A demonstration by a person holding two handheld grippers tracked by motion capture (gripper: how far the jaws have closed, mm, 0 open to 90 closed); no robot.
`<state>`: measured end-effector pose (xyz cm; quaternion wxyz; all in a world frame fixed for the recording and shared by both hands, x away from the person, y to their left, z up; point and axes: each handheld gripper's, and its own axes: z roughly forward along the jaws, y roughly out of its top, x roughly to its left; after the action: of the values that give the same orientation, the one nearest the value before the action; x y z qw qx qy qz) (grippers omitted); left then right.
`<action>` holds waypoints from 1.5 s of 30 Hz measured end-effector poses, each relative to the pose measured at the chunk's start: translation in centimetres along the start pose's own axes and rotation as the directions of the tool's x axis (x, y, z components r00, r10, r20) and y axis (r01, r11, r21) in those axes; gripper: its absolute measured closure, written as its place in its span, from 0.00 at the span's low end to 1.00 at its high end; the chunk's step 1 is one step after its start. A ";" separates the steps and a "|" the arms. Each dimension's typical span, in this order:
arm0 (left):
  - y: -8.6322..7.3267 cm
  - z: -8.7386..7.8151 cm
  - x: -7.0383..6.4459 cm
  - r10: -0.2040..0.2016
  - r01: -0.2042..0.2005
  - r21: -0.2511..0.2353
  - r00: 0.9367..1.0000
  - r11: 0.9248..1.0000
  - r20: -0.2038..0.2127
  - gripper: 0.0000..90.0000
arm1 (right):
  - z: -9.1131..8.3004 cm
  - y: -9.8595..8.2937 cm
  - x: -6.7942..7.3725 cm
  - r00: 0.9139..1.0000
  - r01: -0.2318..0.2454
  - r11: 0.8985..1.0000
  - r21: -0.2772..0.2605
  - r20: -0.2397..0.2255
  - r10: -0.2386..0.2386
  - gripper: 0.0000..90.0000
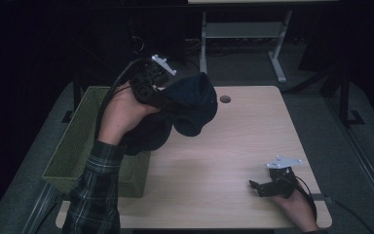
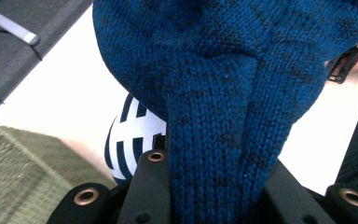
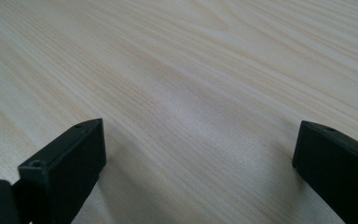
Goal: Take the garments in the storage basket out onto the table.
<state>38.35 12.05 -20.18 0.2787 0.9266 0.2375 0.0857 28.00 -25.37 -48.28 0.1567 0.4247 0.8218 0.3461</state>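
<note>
A dark blue knitted garment (image 1: pixel 192 105) hangs in the air over the table's left side, above the basket's inner edge. My left gripper (image 1: pixel 163 100) is shut on a fold of it; in the left gripper view the blue knit (image 2: pixel 219 107) runs up from between the two black jaws. Below it a blue-and-white striped cloth (image 2: pixel 133 135) peeks out. My right gripper (image 1: pixel 257 186) rests low on the table near the front right corner, open, with bare wood between its fingers (image 3: pixel 70 163).
A green woven basket (image 1: pixel 73 146) stands against the table's left edge, its rim (image 2: pixel 23 163) below the hanging knit. The light wooden table (image 1: pixel 233 151) has a round cable hole (image 1: pixel 225 99) at the back. A white desk frame (image 1: pixel 243 34) stands behind.
</note>
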 end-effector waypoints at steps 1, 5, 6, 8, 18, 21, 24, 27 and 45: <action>0.2 0.3 -0.1 0.007 -0.007 0.006 1.000 1.000 0.006 0.87 | 0.0 0.0 0.0 1.000 0.000 1.000 0.000 0.000 0.000 0.02; 0.8 1.4 -0.8 0.011 -0.011 0.013 1.000 1.000 0.019 0.87 | 0.0 0.0 0.0 1.000 0.001 1.000 0.000 0.000 -0.001 0.02; 0.9 1.7 -0.9 0.014 -0.014 0.016 1.000 1.000 0.020 0.87 | 0.0 0.0 0.0 1.000 0.001 1.000 0.000 0.000 -0.001 0.02; 1.3 2.1 -1.2 0.018 -0.018 0.020 1.000 1.000 0.024 0.87 | 0.0 0.0 0.0 1.000 0.003 1.000 -0.002 0.001 -0.003 0.02; 3.7 3.1 -3.0 0.058 -0.059 0.006 0.997 0.998 0.047 0.88 | 0.0 0.0 0.0 1.000 0.002 1.000 -0.002 0.001 -0.002 0.02; 4.3 3.5 -3.6 0.068 -0.069 0.004 0.996 0.998 0.061 0.88 | 0.0 0.0 0.0 1.000 0.002 1.000 -0.002 0.000 -0.002 0.02; 4.8 4.1 -4.2 0.076 -0.076 0.005 0.995 0.997 0.072 0.88 | 0.0 0.0 0.0 1.000 0.004 1.000 -0.003 0.001 -0.004 0.02; 5.1 4.9 -4.8 0.084 -0.085 0.005 0.993 0.996 0.080 0.88 | 0.0 0.0 0.0 1.000 0.002 1.000 -0.002 0.000 -0.002 0.02; 4.2 12.1 -6.4 0.057 -0.068 0.053 0.981 0.996 0.187 0.88 | 0.0 0.0 0.0 1.000 0.005 1.000 -0.003 0.002 -0.005 0.02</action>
<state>37.92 0.04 -28.04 0.2691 0.9454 0.1838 0.0008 28.02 -25.39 -48.28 0.1590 0.4228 0.8221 0.3466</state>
